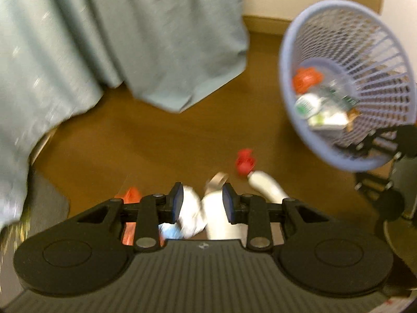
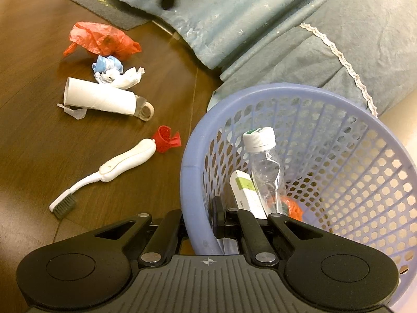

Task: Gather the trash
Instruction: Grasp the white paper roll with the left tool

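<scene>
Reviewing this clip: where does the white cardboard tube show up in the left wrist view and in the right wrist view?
Left wrist view: the white cardboard tube is at bottom centre, blurred, seen between the open fingers of the left gripper.
Right wrist view: the tube lies on the floor at upper left, beside the crumpled white tissue.
Shared landmark: the blue mesh basket, held at its rim by the right gripper.
</scene>
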Demonstrator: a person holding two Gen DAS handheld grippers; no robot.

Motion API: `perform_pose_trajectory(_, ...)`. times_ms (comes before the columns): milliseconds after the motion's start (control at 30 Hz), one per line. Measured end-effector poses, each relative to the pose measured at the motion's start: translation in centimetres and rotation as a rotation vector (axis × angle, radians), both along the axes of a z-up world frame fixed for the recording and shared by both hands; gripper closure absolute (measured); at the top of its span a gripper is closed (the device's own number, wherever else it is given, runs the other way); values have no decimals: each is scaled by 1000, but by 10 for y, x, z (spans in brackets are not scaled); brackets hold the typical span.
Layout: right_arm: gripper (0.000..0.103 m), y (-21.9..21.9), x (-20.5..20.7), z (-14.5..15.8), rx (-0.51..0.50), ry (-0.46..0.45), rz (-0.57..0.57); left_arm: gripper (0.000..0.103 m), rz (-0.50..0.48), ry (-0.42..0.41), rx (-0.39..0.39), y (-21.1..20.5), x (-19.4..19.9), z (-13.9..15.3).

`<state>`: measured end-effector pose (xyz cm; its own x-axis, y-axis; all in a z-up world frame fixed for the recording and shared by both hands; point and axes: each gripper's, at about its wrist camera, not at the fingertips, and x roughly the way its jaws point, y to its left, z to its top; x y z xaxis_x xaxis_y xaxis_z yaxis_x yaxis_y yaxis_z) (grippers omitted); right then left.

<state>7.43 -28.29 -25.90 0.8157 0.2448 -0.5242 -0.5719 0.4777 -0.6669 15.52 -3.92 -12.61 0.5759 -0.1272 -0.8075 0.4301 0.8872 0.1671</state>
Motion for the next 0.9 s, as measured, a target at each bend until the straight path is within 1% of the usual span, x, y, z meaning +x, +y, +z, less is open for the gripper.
perform_pose_trajectory(100, 102, 1, 0, -1, -4, 1, 1, 75, 46, 24, 8, 13, -9, -15)
perform_pose_trajectory(167, 102, 1, 0, -1, -6, 0, 2, 74, 66, 38, -6, 19, -15, -31)
perform_pose_trajectory(233, 102, 1, 0, -2, -7, -1, 2, 68, 71, 51, -25, 22, -20, -46)
perform_pose_trajectory(267, 102, 1, 0, -2, -7, -1, 2, 59, 75, 59, -38, 22, -22, -54)
perform_pose_trajectory(300, 102, 0, -1, -2, -8, -1, 3, 54, 78, 65, -48, 21, -24, -61)
perform_pose_trajectory(433, 102, 0, -1, -3, -9, 0, 6, 50, 83, 93, -68, 10, -24, -84)
perform_pose_trajectory(533, 102, -1, -2, -4, -9, -1, 7, 48, 72, 116, -53, -1, -18, -102)
perform_pose_trajectory(600, 102, -1, -2, -4, -10, -1, 8, 44, 81, 127, -43, -4, -12, -112)
perform_pose_trajectory(700, 102, -2, -2, -4, -11, -1, 7, 44, 93, 158, -41, -5, -2, -127)
perform_pose_trajectory(833, 102, -3, -3, -4, -9, 2, 7, 44, 127, 172, -45, -3, 4, -138)
perform_pose_trajectory(867, 102, -3, -3, -5, -8, 3, 7, 45, 133, 175, -44, -2, 5, -140)
perform_pose_trajectory(900, 102, -3, -3, -5, -9, 4, 8, 48, 132, 182, -45, -1, 6, -141)
